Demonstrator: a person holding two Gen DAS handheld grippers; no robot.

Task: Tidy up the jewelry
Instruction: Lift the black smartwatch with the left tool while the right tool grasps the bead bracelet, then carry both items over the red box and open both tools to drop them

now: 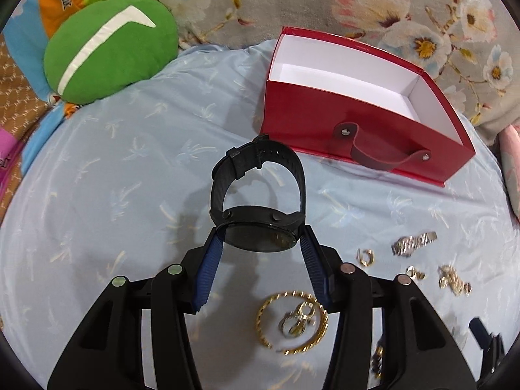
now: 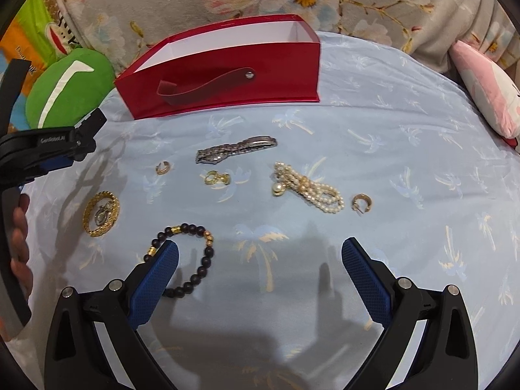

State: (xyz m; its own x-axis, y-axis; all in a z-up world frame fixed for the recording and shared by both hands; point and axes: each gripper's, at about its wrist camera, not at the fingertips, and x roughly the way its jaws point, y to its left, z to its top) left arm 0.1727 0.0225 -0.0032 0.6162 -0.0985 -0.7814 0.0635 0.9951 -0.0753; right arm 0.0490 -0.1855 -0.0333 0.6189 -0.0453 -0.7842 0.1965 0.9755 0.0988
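My left gripper (image 1: 260, 243) is shut on a black wristwatch (image 1: 256, 227), held by its case above the blue sheet, its strap looping away toward the open red box (image 1: 357, 120). The box, white inside, looks empty. My right gripper (image 2: 260, 253) is open and empty, low over the sheet. A dark bead bracelet (image 2: 195, 253) lies by its left finger (image 2: 162, 266). Beyond lie a silver watch (image 2: 234, 149), a pearl bracelet (image 2: 308, 188), gold earrings (image 2: 216, 177), a gold ring (image 2: 162, 167), a gold hoop (image 2: 360, 201) and a gold chain bangle (image 2: 100, 213). The red box also shows in the right wrist view (image 2: 227, 65).
A green cushion (image 1: 107, 48) lies at the far left, and a pink plush (image 2: 487, 91) at the right edge. A floral blanket (image 1: 325, 0) rises behind the box. The left gripper's body (image 2: 42, 149) shows at the left of the right wrist view.
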